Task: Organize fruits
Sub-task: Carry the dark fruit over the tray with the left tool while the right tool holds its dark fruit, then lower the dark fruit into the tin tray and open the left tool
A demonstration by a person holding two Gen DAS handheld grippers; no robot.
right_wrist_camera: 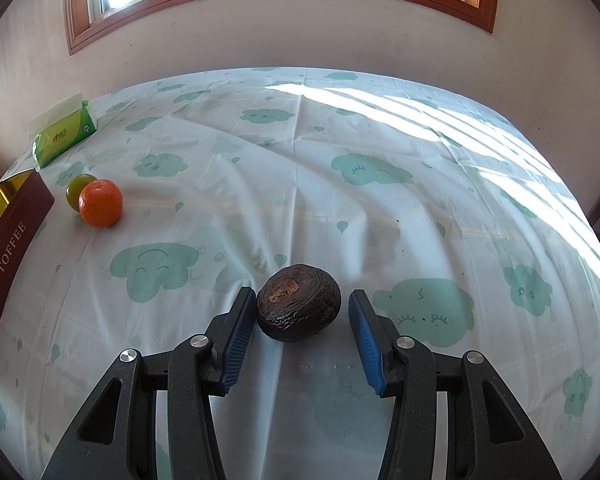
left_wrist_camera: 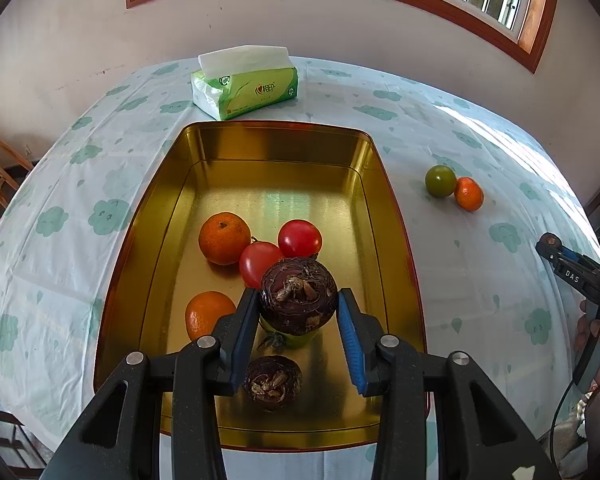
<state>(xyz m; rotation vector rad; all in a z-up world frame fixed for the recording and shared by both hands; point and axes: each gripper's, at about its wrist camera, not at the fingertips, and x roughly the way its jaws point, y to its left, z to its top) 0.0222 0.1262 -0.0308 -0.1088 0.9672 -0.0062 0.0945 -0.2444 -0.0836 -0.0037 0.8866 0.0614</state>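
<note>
My left gripper (left_wrist_camera: 298,300) held a dark, scaly corm (left_wrist_camera: 298,294) between its blue fingers (left_wrist_camera: 246,320), both pads pressed against its sides, root end facing the camera. It hung over the near part of the gold tin (left_wrist_camera: 272,148), directly above a green fruit (left_wrist_camera: 290,336) and just beyond a second dark corm (left_wrist_camera: 273,380) that already lay on the tin's floor. Two mandarins and two red tomatoes sat further in, to the left and ahead. The drop, I judged, turned on this: straight down meant landing on the green fruit, while the bare gold floor lay ahead and to the right.

My right gripper (right_wrist_camera: 302,312) stood over the surface (right_wrist_camera: 340,208) with its fingers (right_wrist_camera: 238,328) apart around another dark corm (right_wrist_camera: 299,303). That one rested on the cloth, its long axis running across from finger to finger. The left pad was touching or nearly touching it; a clear gap showed at the right pad, so nothing was gripped yet.

A loose mandarin (right_wrist_camera: 100,203) and a green fruit behind it (right_wrist_camera: 78,190) waited touching each other near the tin's red wall, well to the left of my right fingers.
</note>
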